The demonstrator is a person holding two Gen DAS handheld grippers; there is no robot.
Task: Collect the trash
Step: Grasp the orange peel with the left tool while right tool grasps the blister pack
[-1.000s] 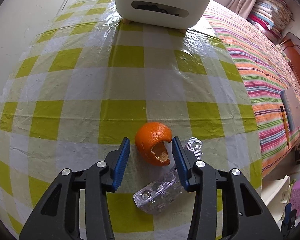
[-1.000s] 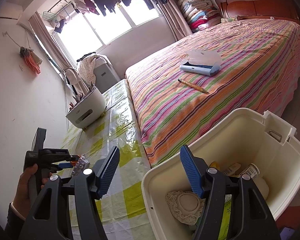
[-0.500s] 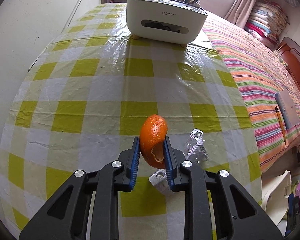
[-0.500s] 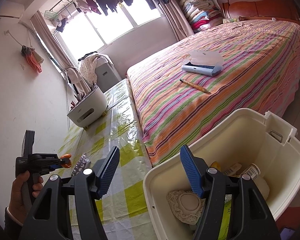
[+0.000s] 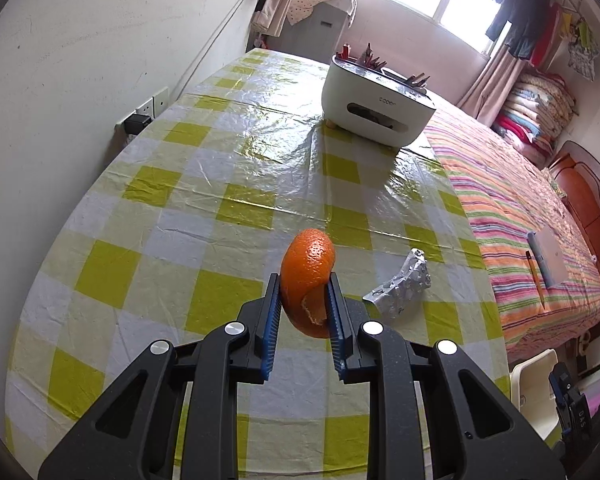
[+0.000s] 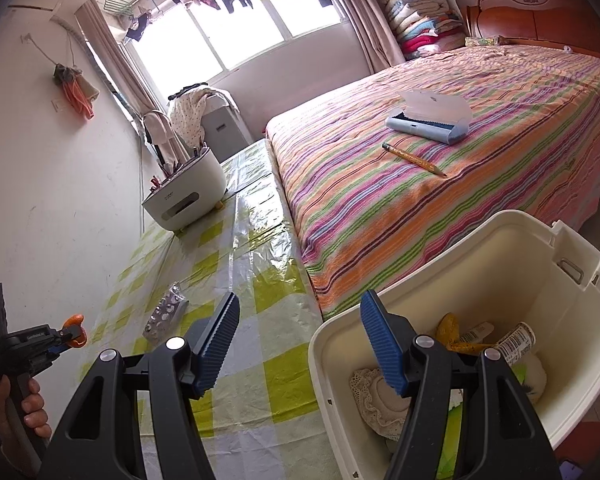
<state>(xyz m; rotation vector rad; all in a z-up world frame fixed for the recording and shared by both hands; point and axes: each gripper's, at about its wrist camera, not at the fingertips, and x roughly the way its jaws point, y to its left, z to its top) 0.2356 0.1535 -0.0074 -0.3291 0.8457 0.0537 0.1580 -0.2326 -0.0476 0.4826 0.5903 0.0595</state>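
On organizer [image 5: 374,110] front: "ecoco" (approx.); left tool [image 5: 303,294] grips peel [image 5: 308,280].

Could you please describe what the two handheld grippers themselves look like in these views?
Both the left gripper and the right gripper have matte black plastic frames with triangular cut-outs and round silver rivets. Their jaws carry ribbed blue rubber pads. In the right wrist view, the left gripper shows a black pistol-style handle with small white lettering.
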